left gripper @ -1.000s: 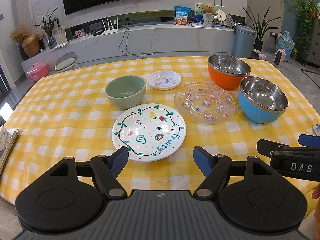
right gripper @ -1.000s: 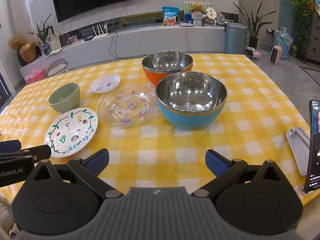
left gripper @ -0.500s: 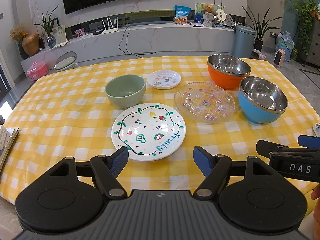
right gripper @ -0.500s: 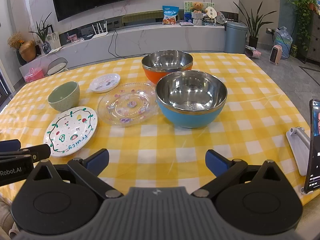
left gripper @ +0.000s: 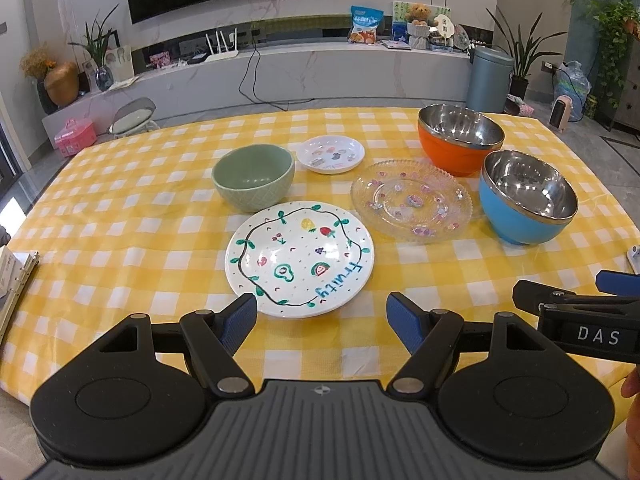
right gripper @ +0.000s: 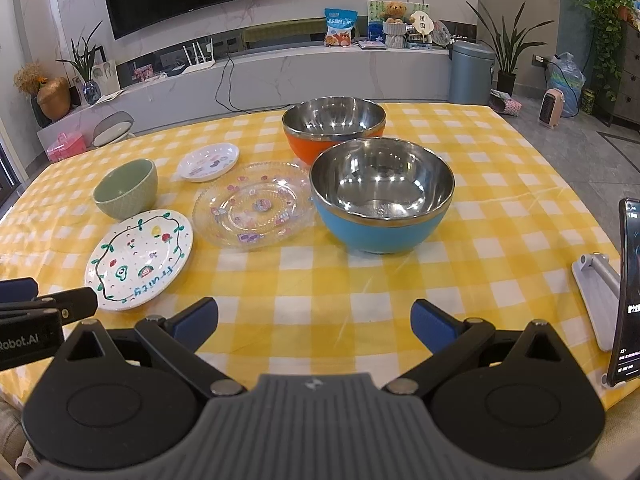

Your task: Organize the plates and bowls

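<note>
On the yellow checked table lie a white "fruity" plate, a clear glass plate and a small white plate. A green ceramic bowl stands left of them. An orange steel-lined bowl and a blue one stand at the right. My left gripper is open just short of the fruity plate's near rim. My right gripper is open over bare cloth, well short of the blue bowl.
A phone on a white stand sits at the table's right edge. A ring binder lies at the left edge. Behind the table run a low marble shelf, a grey bin and potted plants.
Both grippers have crept slightly forward toward the dishes; the plates and bowls sit a little lower in view. Nothing was gripped or moved.
</note>
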The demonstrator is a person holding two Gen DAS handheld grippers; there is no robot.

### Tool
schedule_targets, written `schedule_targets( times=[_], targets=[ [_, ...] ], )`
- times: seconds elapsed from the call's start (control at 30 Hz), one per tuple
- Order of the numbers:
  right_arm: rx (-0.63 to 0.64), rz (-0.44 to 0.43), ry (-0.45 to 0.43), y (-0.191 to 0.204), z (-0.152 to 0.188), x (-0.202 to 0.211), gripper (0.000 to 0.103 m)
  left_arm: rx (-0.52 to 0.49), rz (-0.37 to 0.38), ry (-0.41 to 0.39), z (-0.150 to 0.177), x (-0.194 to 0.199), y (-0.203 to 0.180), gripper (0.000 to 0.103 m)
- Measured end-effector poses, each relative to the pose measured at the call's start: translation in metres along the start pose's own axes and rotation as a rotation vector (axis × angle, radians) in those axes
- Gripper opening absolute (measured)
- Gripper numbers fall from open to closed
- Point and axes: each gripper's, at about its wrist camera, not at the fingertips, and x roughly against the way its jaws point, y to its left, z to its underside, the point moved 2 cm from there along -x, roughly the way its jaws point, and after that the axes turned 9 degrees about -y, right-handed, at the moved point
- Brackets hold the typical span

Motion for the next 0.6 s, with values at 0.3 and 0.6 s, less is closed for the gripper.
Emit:
schedule_targets(
  times=[0.3, 0.6],
  targets=[
    [0.115, -0.051, -0.065, 0.021, -0.032, -0.008, 0.1, 0.059, 0.027, 0.078, -0.035, -0.011, 0.022, 0.078],
    [0.173, -0.174, -0.108, 0.071, -0.06, -0.046, 0.1, -0.058, 0.13, 0.085, -0.078, -0.046, 0.052, 0.071]
  ],
)
